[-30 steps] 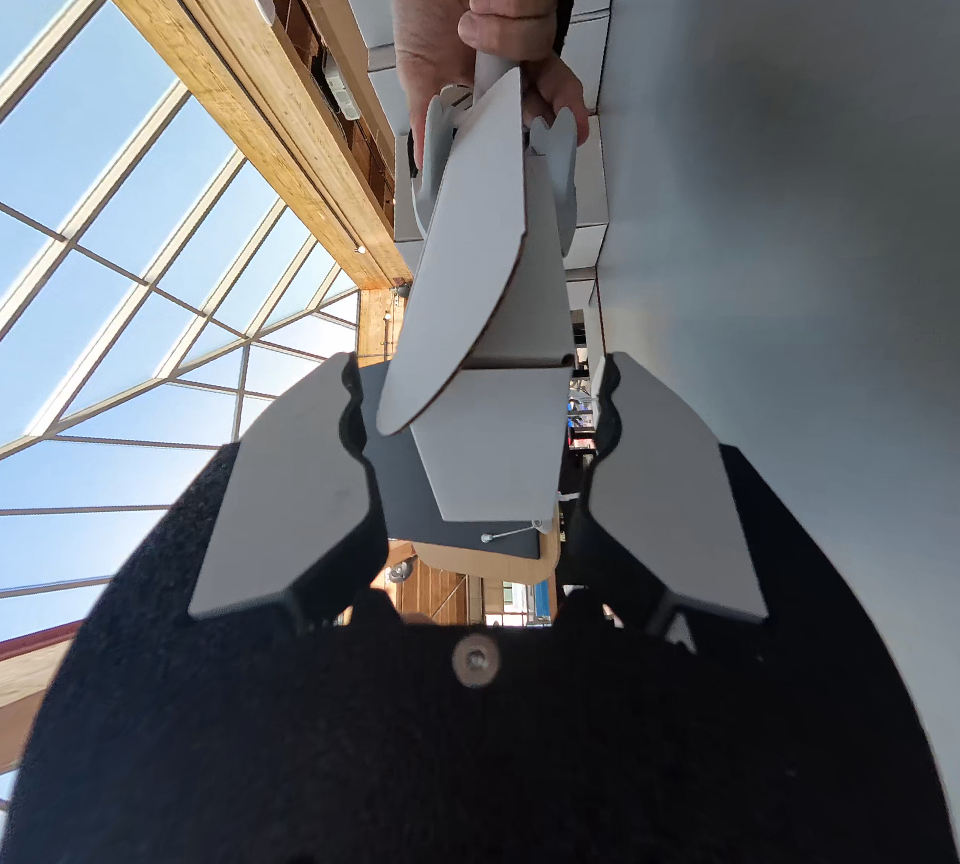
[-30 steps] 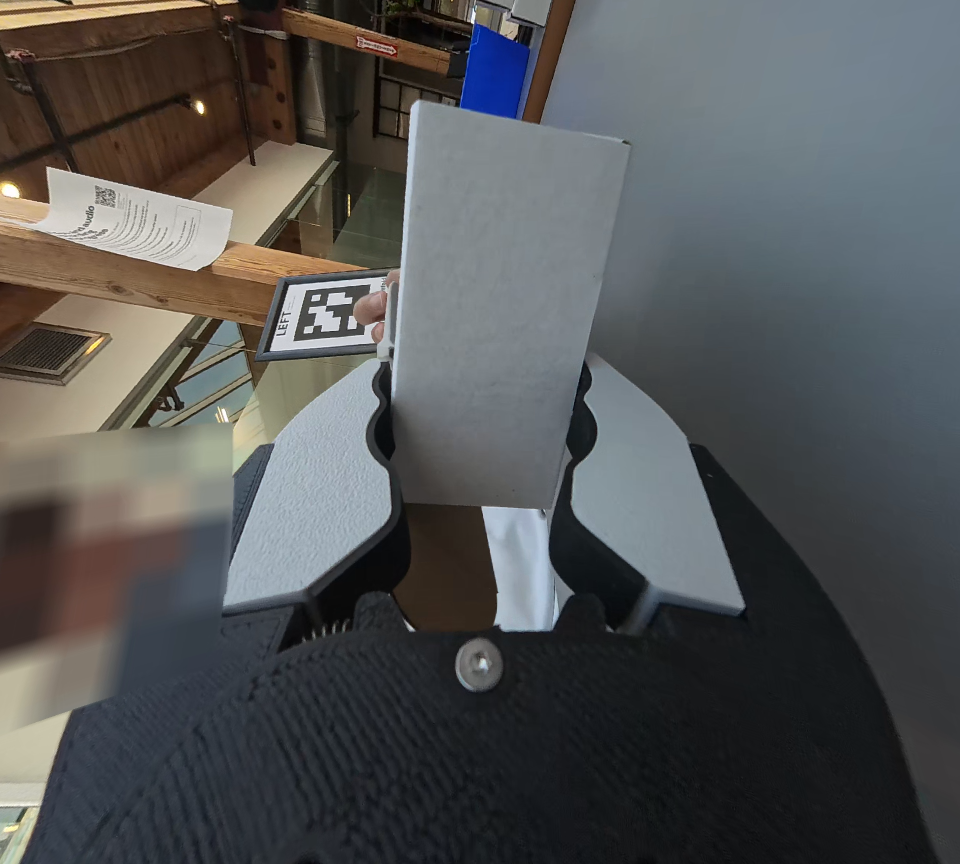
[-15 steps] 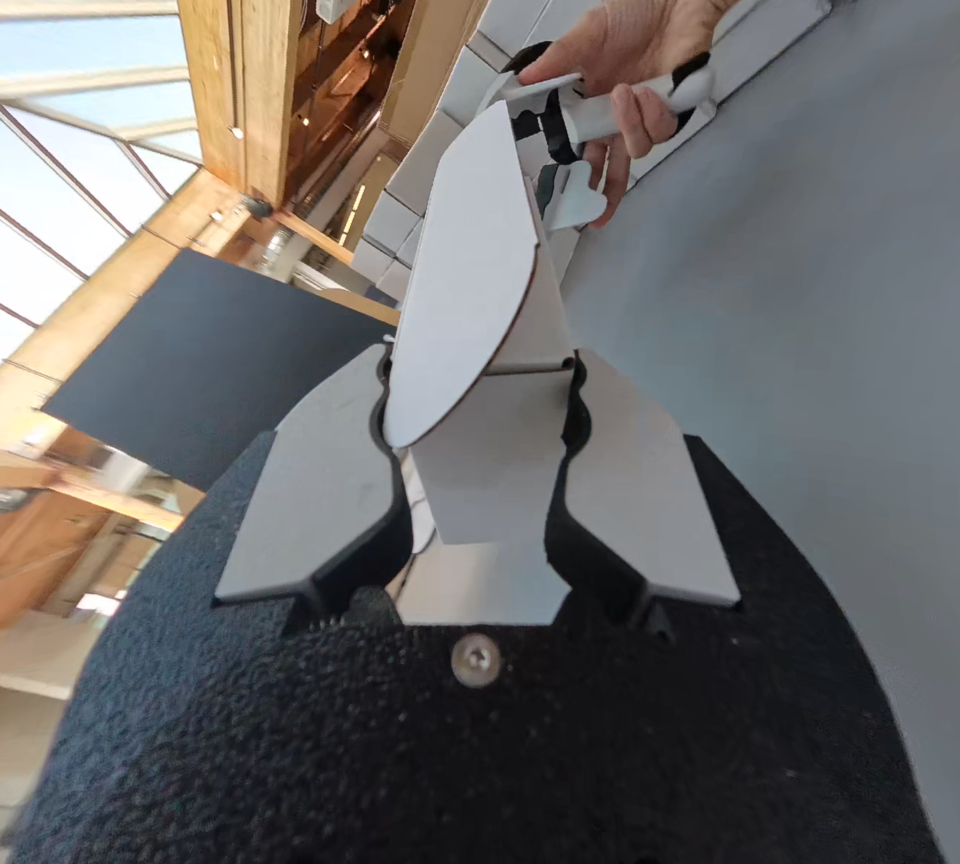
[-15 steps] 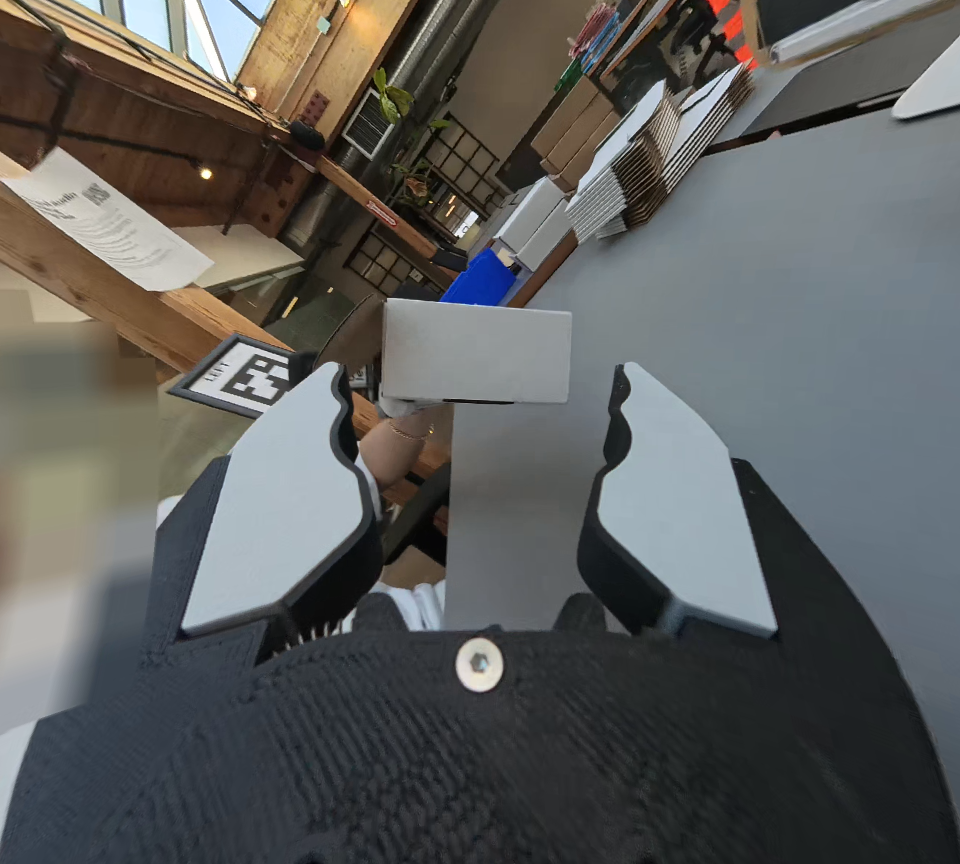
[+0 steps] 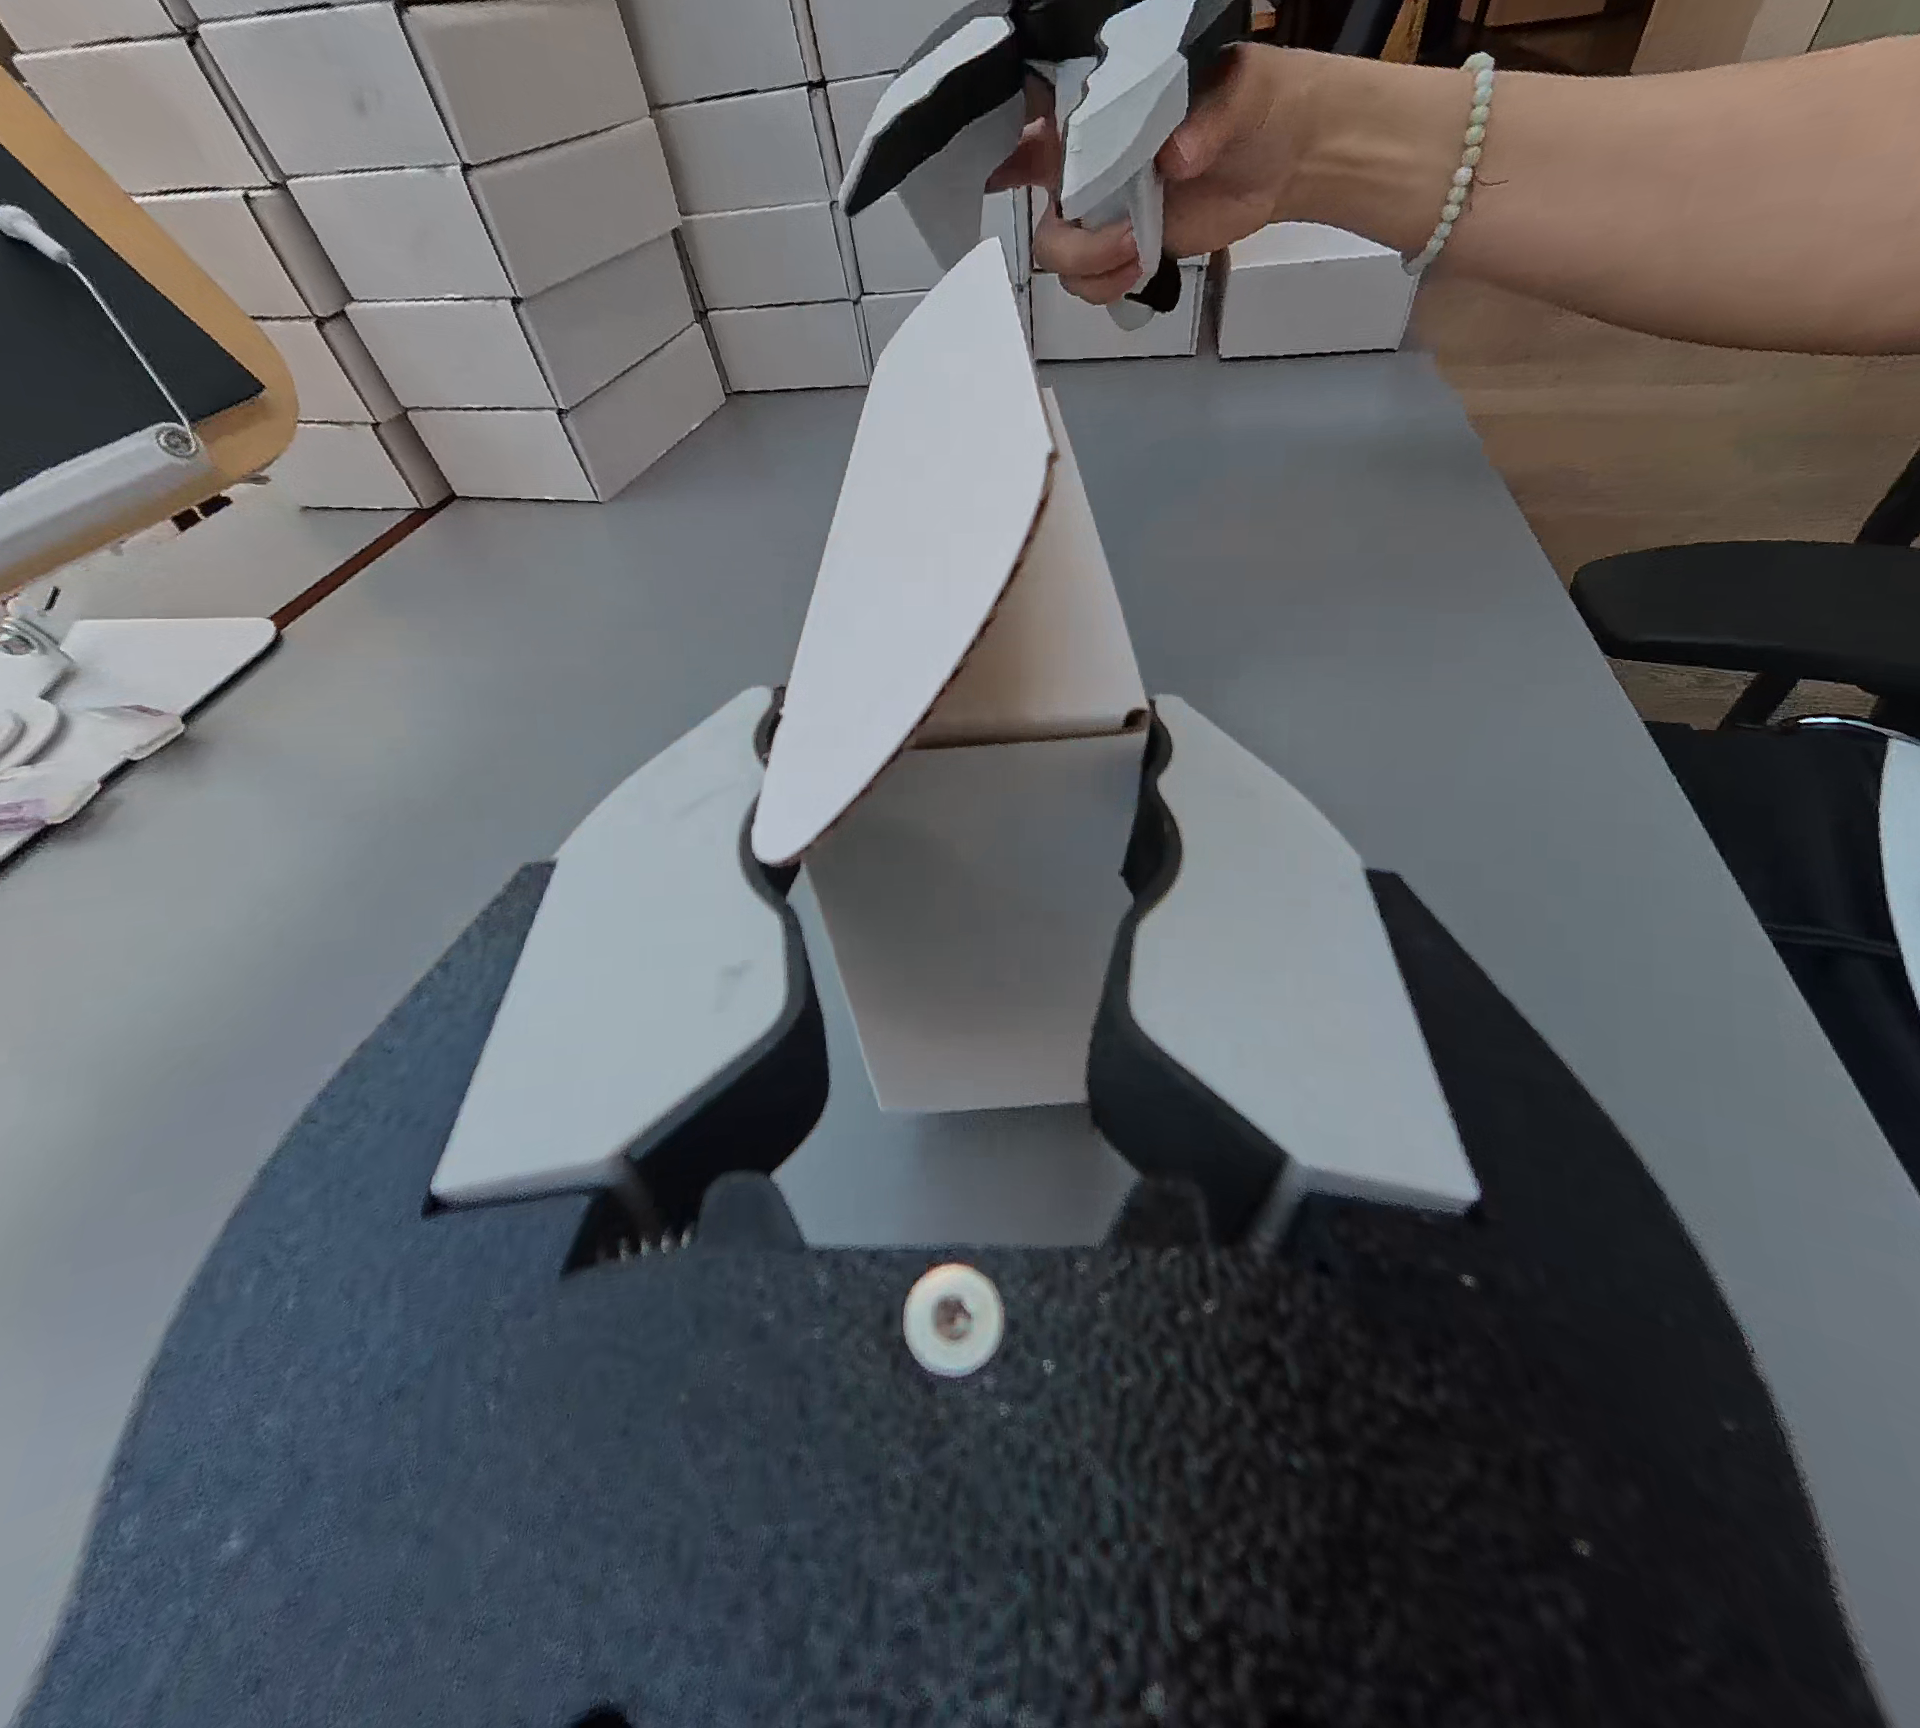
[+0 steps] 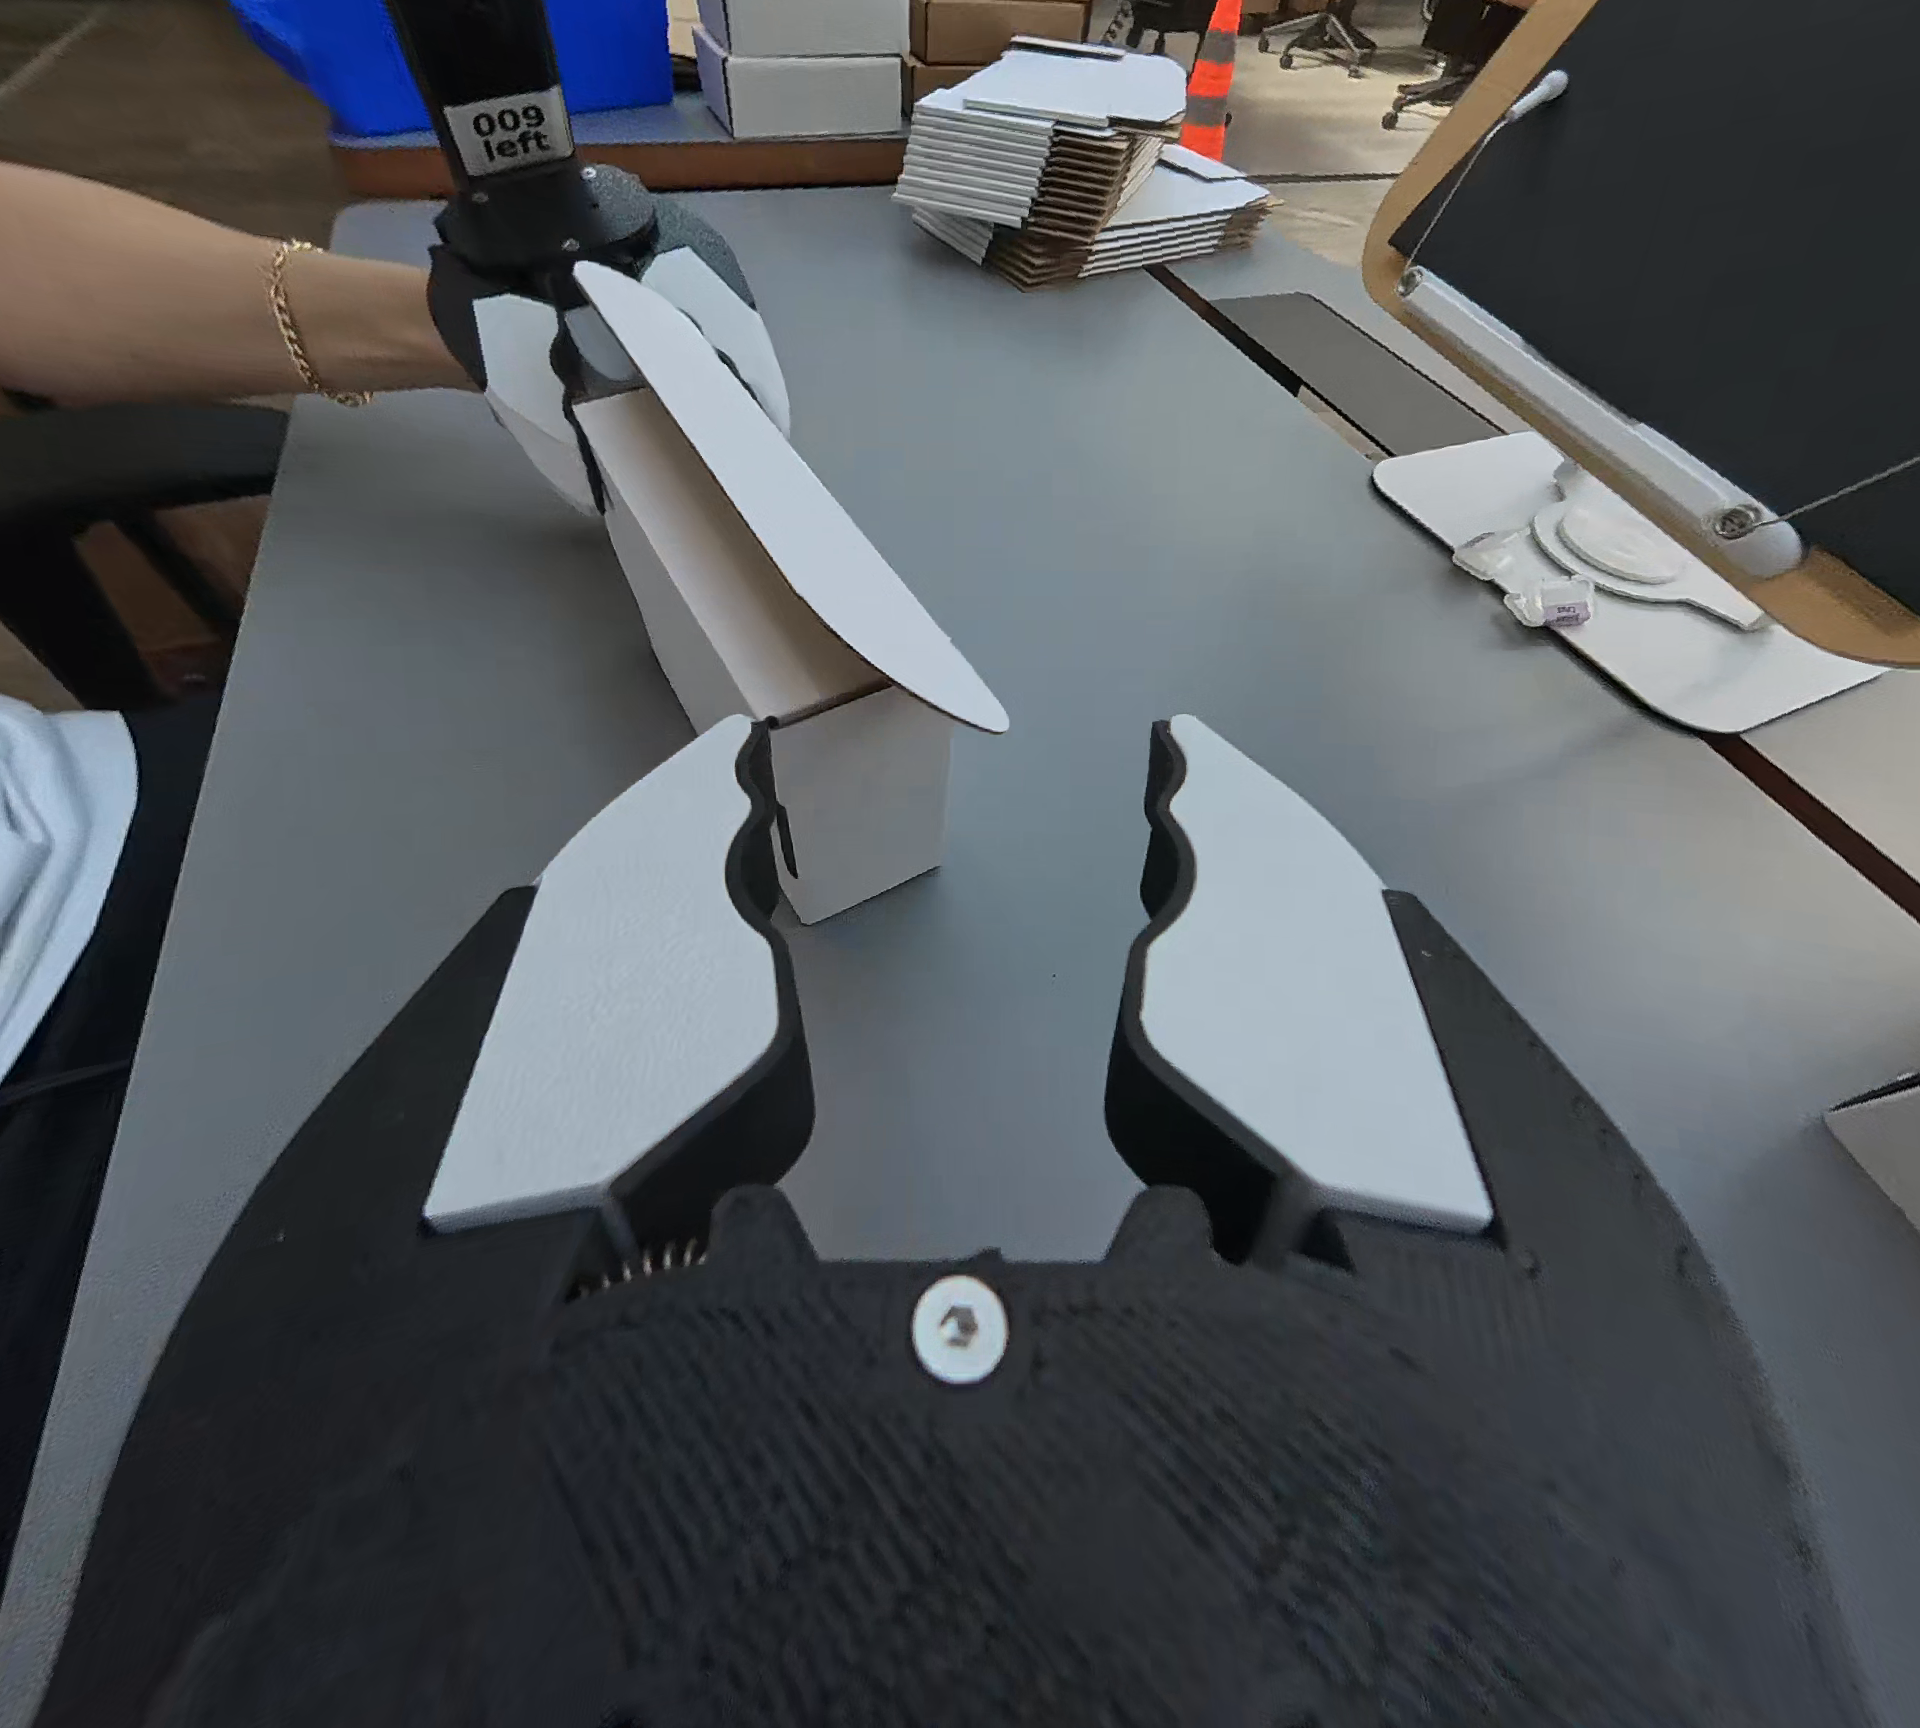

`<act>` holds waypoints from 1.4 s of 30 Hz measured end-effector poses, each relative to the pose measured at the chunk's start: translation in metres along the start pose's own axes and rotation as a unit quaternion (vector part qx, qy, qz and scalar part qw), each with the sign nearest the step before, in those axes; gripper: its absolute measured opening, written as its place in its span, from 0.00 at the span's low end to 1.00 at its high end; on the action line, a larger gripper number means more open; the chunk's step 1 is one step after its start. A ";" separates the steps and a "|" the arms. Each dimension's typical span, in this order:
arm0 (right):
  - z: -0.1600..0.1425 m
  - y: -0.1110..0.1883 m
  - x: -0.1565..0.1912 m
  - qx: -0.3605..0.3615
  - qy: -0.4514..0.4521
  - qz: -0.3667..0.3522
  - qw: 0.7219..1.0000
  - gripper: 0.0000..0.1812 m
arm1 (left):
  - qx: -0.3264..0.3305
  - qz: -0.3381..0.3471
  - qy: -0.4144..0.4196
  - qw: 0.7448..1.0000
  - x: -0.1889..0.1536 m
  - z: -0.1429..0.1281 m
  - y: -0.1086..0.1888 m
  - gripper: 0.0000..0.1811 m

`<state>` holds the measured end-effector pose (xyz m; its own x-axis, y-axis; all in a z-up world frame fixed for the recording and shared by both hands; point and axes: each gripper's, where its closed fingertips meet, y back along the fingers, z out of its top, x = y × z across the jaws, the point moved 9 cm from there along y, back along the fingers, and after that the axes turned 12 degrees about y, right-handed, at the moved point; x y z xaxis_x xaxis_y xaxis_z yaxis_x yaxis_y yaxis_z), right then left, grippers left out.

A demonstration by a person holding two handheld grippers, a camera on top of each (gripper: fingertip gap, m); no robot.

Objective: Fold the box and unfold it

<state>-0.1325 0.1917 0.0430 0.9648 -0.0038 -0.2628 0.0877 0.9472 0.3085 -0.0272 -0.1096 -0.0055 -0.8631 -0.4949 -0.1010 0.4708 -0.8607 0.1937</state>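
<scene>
The left gripper (image 5: 961,805) is pinching the near end of the white cardboard box (image 5: 977,930), its two fingers pressed against the box's opposite side walls. The right gripper (image 6: 961,805) is spread wide with nothing between its fingers; in its own view its left fingertip (image 6: 727,774) sits just beside the box's far end, though whether it touches is unclear.

The box is long and narrow and rests on the grey table (image 5: 312,795), its far end down on the tabletop. A rounded lid flap (image 5: 914,556) stands up at a slant from one long edge of the box, leaving the brown inside showing.

Beyond the box in the left wrist view, a wall of stacked white boxes (image 5: 468,151) lines the table's far edge. Beyond the box in the right wrist view lies a pile of flat cardboard blanks (image 6: 1070,172). To the side of the box away from the person stands a dark monitor (image 6: 1683,224) on a white base.
</scene>
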 end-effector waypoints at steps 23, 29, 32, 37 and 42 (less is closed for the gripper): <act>-0.001 -0.028 0.003 -0.007 0.117 -0.008 0.993 0.02 | 0.020 -0.016 0.028 0.999 0.011 -0.011 -0.002 0.35; 0.001 -0.032 -0.009 -0.013 0.033 -0.001 0.999 0.02 | 0.032 -0.020 0.042 0.998 0.014 -0.010 -0.002 0.35; 0.000 -0.035 -0.013 -0.021 -0.011 -0.009 1.000 0.02 | 0.039 -0.021 0.061 0.997 0.017 -0.009 -0.002 0.34; -0.002 -0.036 -0.017 -0.025 -0.123 0.015 0.992 0.02 | 0.046 -0.017 0.082 0.995 0.020 -0.007 -0.002 0.34; 0.000 -0.041 -0.012 -0.031 -0.208 0.023 0.977 0.02 | 0.054 0.003 0.075 0.996 0.018 -0.007 -0.004 0.34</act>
<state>-0.1474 0.1529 0.0332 0.9859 -0.0784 0.1481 0.0390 0.9668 0.2524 -0.0433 -0.1158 -0.0145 -0.8191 -0.5200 -0.2420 0.4470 -0.8432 0.2988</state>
